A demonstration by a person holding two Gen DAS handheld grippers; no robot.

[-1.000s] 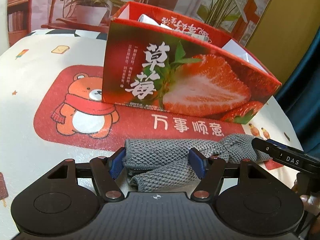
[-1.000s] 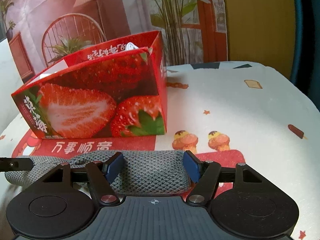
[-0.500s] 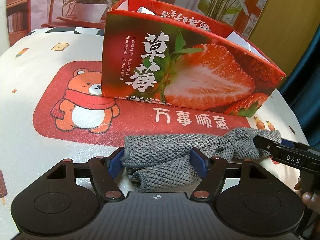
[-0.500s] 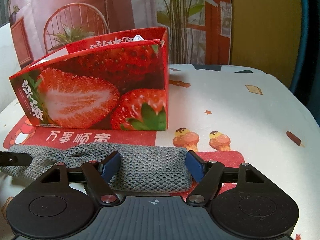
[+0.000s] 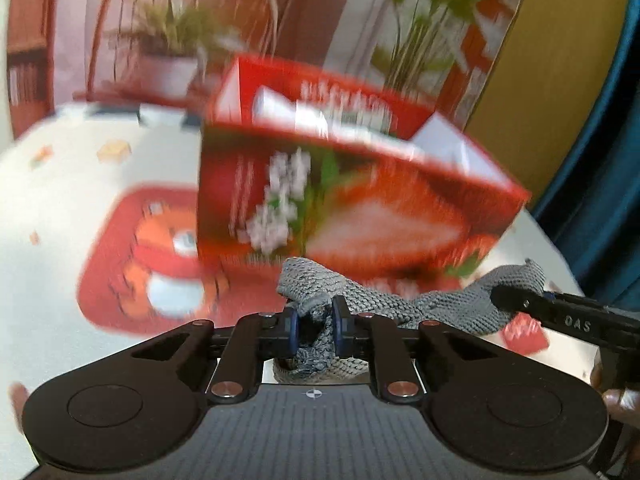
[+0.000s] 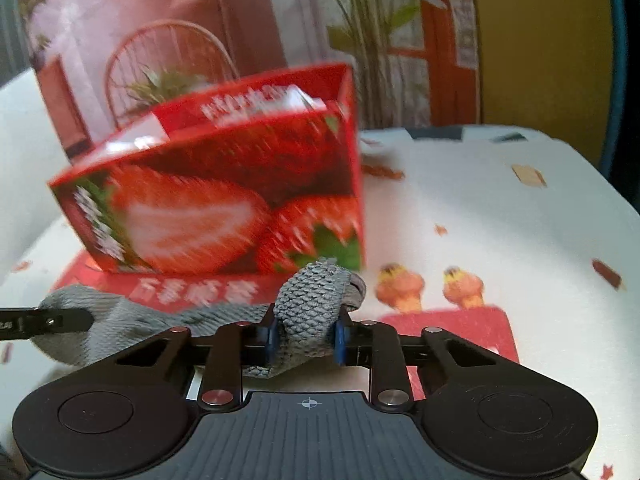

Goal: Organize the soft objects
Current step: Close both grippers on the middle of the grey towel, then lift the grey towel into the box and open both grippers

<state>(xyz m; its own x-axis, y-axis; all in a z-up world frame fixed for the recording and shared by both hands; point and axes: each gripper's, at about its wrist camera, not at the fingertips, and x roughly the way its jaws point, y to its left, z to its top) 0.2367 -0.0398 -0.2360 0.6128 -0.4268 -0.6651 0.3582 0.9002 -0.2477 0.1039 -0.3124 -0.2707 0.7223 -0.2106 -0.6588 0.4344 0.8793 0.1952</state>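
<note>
A grey knitted cloth hangs stretched between my two grippers, lifted off the table. My left gripper is shut on the cloth's left end, which bunches up between the blue pads. My right gripper is shut on the cloth's right end; it also shows at the right of the left wrist view. The open red strawberry box stands just behind the cloth and also shows in the right wrist view.
The table has a white cloth with a red bear panel and small cartoon prints. White items lie inside the box. A potted plant and a chair stand behind the table.
Both grippers have closed on the cloth ends and lifted them; the cloth now bunches between the pads. The views are blurred from motion and the box looks lower and farther.
</note>
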